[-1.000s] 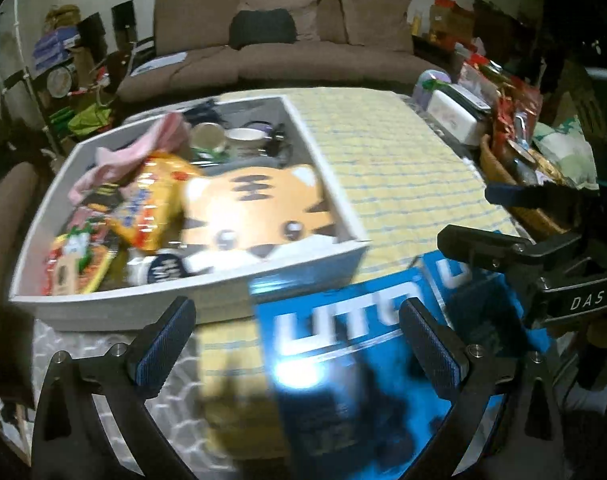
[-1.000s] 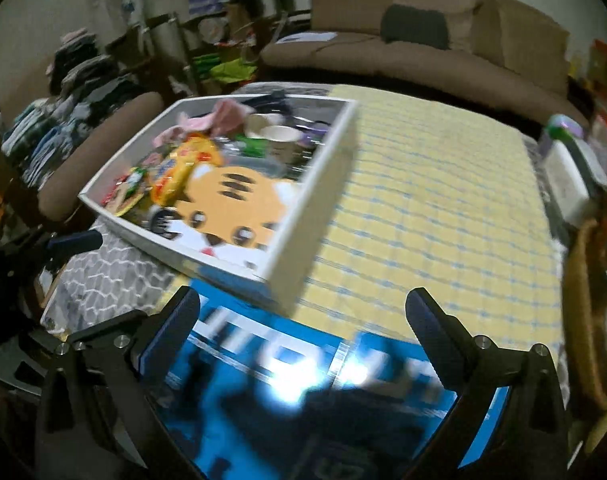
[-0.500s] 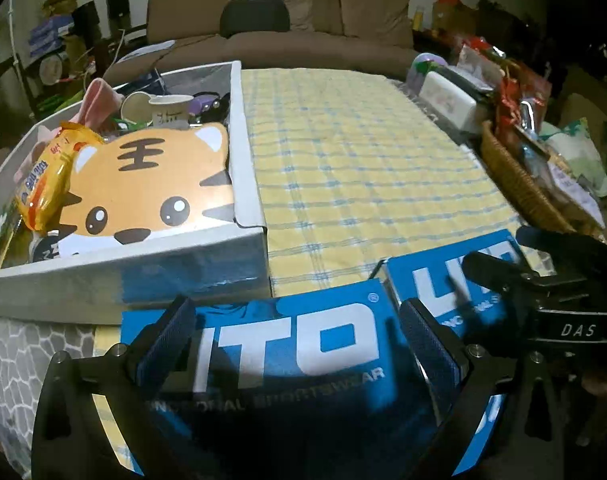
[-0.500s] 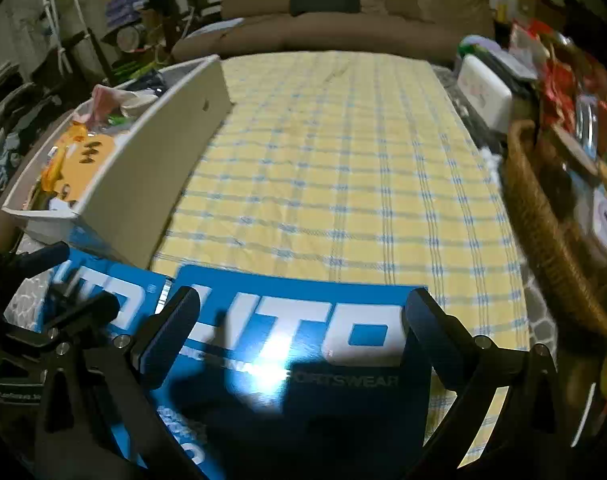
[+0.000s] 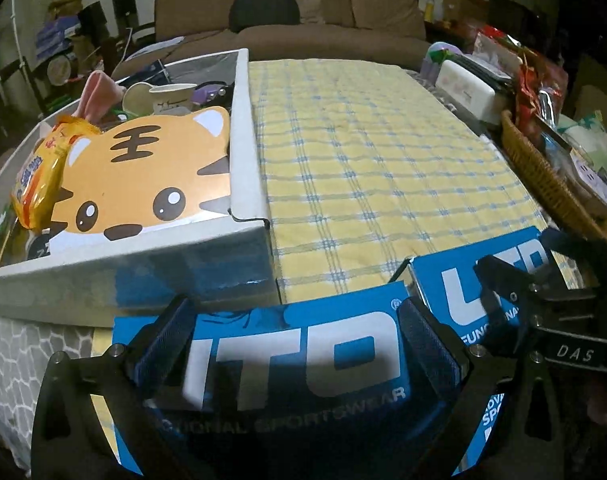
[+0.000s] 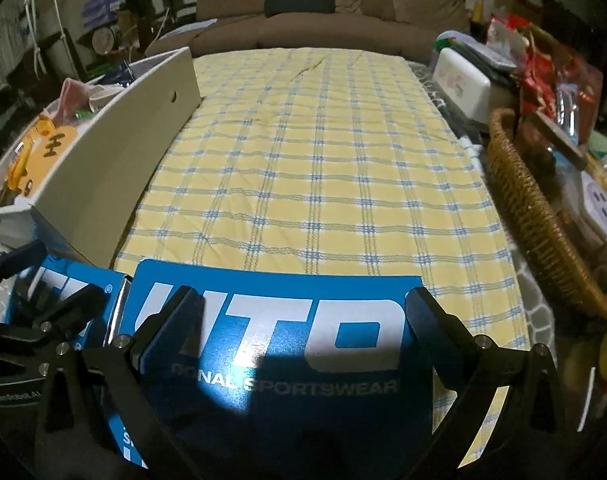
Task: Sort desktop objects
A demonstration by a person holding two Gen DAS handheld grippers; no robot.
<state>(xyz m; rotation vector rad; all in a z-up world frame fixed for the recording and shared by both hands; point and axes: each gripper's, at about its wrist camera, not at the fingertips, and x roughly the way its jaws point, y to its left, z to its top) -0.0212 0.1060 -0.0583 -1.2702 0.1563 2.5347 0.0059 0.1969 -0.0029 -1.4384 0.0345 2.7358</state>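
- Lying at the near edge of the yellow checked tablecloth (image 6: pixel 315 152) are two blue boxes printed with white letters and "SPORTSWEAR", side by side and almost touching.
- Left gripper (image 5: pixel 299 340) has its fingers spread wide, one on each side of the left blue box (image 5: pixel 287 352); whether the pads touch the box cannot be told.
- Right gripper (image 6: pixel 303 332) is likewise spread wide over the right blue box (image 6: pixel 279 344), its fingers flanking the lettering.
- Just left of the boxes stands a white tray (image 5: pixel 247 128), its near corner close to the left blue box.
- Inside the tray lie a tiger-face card (image 5: pixel 143 176), a yellow snack packet (image 5: pixel 39 172), a pink cloth (image 5: pixel 95 96) and a paper cup (image 5: pixel 171 96).
- Along the right side of the cloth sits a wicker basket (image 6: pixel 531 216), with a white case (image 6: pixel 459 80) farther back.
- Behind the table is a brown sofa (image 5: pixel 287 4).
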